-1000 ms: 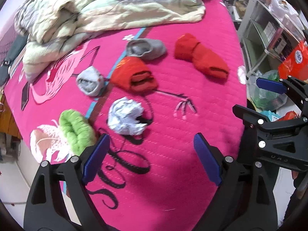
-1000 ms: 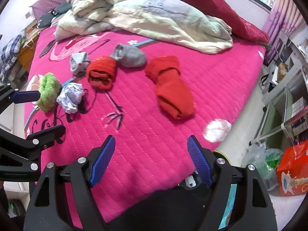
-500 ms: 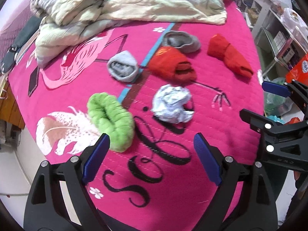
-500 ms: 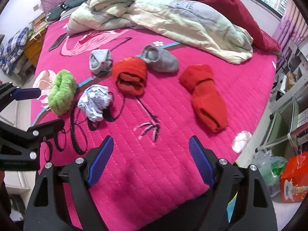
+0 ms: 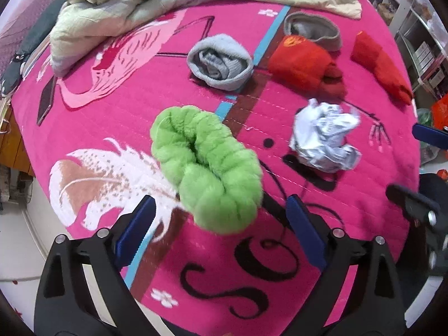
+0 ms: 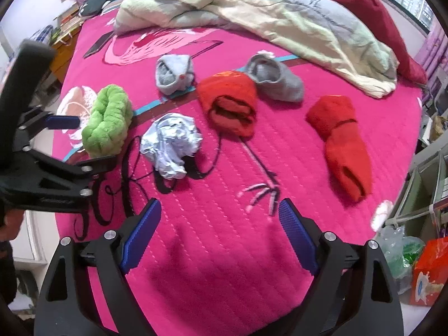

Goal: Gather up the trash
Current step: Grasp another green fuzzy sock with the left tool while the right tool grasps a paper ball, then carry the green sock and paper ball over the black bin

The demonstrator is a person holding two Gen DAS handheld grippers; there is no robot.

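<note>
A crumpled ball of white paper [image 5: 326,134] lies on the pink bedspread [image 5: 196,257]; it also shows in the right wrist view [image 6: 170,144]. A smaller pinkish-white wad [image 6: 381,215] lies at the bed's right edge. My left gripper [image 5: 219,224] is open and empty, right in front of a green fluffy sock roll [image 5: 207,165], with the paper ball ahead to its right. My right gripper [image 6: 219,228] is open and empty above the bedspread, with the paper ball ahead to its left.
On the bed lie a light grey sock roll [image 6: 173,74], a grey sock [image 6: 275,79], an orange-red roll [image 6: 229,102], a red sock [image 6: 343,142] and a rumpled quilt [image 6: 252,14]. A plastic bag [image 6: 399,247] and orange box [image 6: 428,274] sit on the floor at right.
Both grippers have moved left along the bed and closer to it. The green sock roll now sits just ahead of my left gripper. Both stay open.
</note>
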